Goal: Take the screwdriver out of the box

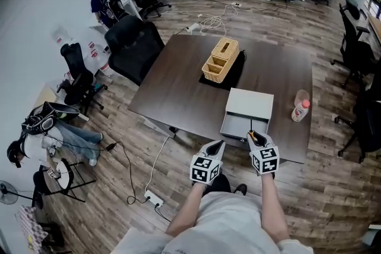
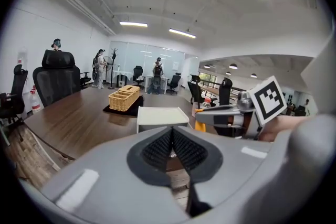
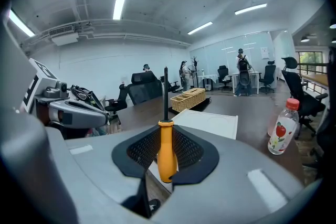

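While we look down from the head view, 2 grippers sit at the near edge of a dark table. The left gripper and the right gripper are side by side in front of a white box, whose drawer is pulled open toward us. The right gripper carries the screwdriver, which shows as a small orange and black shape just beside the drawer's front edge. Farther back, a wicker basket stands on a black mat, and a bottle stands to the right of the box, apart from it.

From the left gripper view, we see the jaws closed together with nothing between the ribbed pads. The white box lies beyond them, and the right gripper reaches in from the right.

From the right gripper view, we see the jaws clamped on the screwdriver's orange handle. Its dark shaft points straight away from the gripper. The box top lies beyond the tip, apart from it, and wooden floor shows under the handle. The bottle, with its red cap, stands at the right.
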The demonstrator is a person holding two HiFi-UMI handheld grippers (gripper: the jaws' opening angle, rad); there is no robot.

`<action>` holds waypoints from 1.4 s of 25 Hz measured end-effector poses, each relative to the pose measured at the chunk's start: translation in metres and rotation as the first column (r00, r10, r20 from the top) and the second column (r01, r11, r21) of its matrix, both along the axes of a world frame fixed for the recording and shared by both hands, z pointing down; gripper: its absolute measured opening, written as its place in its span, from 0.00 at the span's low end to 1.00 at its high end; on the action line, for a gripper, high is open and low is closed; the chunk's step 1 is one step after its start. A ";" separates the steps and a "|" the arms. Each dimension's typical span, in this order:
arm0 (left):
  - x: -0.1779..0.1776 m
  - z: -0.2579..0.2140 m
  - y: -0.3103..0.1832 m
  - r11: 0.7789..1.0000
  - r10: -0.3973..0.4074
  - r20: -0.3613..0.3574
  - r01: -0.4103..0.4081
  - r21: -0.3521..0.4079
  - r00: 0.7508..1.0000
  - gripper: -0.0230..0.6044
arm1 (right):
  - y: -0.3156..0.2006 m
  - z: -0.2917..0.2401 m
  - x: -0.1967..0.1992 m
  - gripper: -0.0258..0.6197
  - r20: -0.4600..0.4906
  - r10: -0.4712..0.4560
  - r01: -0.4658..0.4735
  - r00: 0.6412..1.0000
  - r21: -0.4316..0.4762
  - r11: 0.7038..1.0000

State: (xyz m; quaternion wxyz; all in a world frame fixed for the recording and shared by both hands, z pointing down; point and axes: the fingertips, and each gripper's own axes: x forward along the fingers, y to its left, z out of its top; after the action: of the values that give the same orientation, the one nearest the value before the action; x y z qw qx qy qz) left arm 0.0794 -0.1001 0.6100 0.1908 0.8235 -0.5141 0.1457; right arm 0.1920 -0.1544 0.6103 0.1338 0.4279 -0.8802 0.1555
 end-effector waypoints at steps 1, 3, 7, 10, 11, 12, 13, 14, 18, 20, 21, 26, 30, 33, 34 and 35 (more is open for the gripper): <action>0.000 -0.001 0.000 1.000 0.004 -0.002 -0.004 0.001 1.000 0.12 | 0.001 0.000 0.000 0.15 0.002 0.001 -0.001 1.000 0.000 1.000; 0.001 -0.001 0.001 1.000 0.023 -0.005 -0.023 -0.006 1.000 0.12 | 0.001 -0.001 -0.002 0.15 0.007 0.001 -0.001 1.000 0.002 1.000; 0.002 0.001 0.005 0.999 0.045 -0.004 -0.045 -0.015 0.999 0.12 | 0.005 -0.002 -0.006 0.15 0.018 -0.009 0.009 1.000 0.007 1.000; -0.001 0.001 0.005 0.999 0.042 -0.008 -0.042 -0.016 0.999 0.12 | 0.006 -0.004 -0.011 0.15 0.015 -0.018 0.017 1.000 0.014 1.000; -0.002 0.001 0.004 0.999 0.040 -0.009 -0.040 -0.015 0.999 0.12 | 0.006 -0.004 -0.011 0.15 0.013 -0.019 0.019 1.000 0.016 1.000; -0.003 0.001 0.002 0.999 0.038 -0.010 -0.038 -0.013 0.999 0.12 | 0.005 -0.005 -0.012 0.15 0.012 -0.020 0.020 1.000 0.017 1.000; -0.004 0.000 0.001 0.999 0.035 -0.013 -0.035 -0.010 0.999 0.12 | 0.005 -0.005 -0.011 0.15 0.012 -0.019 0.019 1.000 0.017 1.000; -0.004 -0.002 -0.001 0.999 0.033 -0.015 -0.033 -0.006 0.999 0.12 | 0.004 -0.005 -0.010 0.15 0.011 -0.019 0.018 1.000 0.016 1.000; -0.005 -0.007 -0.007 1.000 0.028 -0.023 -0.028 0.008 0.999 0.12 | 0.002 -0.004 -0.008 0.15 0.008 -0.017 0.017 1.000 0.015 1.000; -0.005 -0.009 -0.007 1.000 0.027 -0.030 -0.027 0.007 0.999 0.12 | 0.002 -0.004 -0.007 0.15 0.011 -0.015 0.015 1.000 0.012 1.000; -0.005 -0.009 -0.007 1.000 0.026 -0.036 -0.026 0.007 0.999 0.12 | 0.003 -0.003 -0.007 0.15 0.013 -0.014 0.014 1.000 0.011 1.000; -0.007 -0.012 -0.009 1.000 0.020 -0.047 -0.019 0.015 0.999 0.12 | 0.002 -0.001 -0.005 0.15 0.011 -0.013 0.013 1.000 0.009 1.000; -0.009 -0.013 -0.009 1.000 0.012 -0.044 -0.011 0.014 0.999 0.12 | 0.002 -0.001 -0.006 0.15 0.010 -0.017 0.017 1.000 0.004 1.000; -0.011 -0.010 -0.009 1.000 0.008 -0.044 -0.008 0.009 0.999 0.12 | 0.002 -0.001 -0.007 0.15 0.017 -0.017 0.017 1.000 0.003 1.000; -0.012 -0.009 -0.009 1.000 0.007 -0.044 -0.006 0.007 0.999 0.12 | 0.002 0.000 -0.007 0.15 0.017 -0.017 0.017 1.000 0.002 1.000; -0.012 -0.008 -0.009 1.000 0.005 -0.045 -0.005 0.004 0.999 0.12 | 0.002 0.001 -0.007 0.15 0.015 -0.018 0.018 1.000 0.001 1.000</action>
State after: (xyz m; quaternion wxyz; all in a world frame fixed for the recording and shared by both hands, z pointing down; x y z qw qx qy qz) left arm 0.0674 -0.1087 0.6020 0.2001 0.8283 -0.5078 0.1264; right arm 0.1854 -0.1523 0.6109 0.1284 0.4188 -0.8851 0.1572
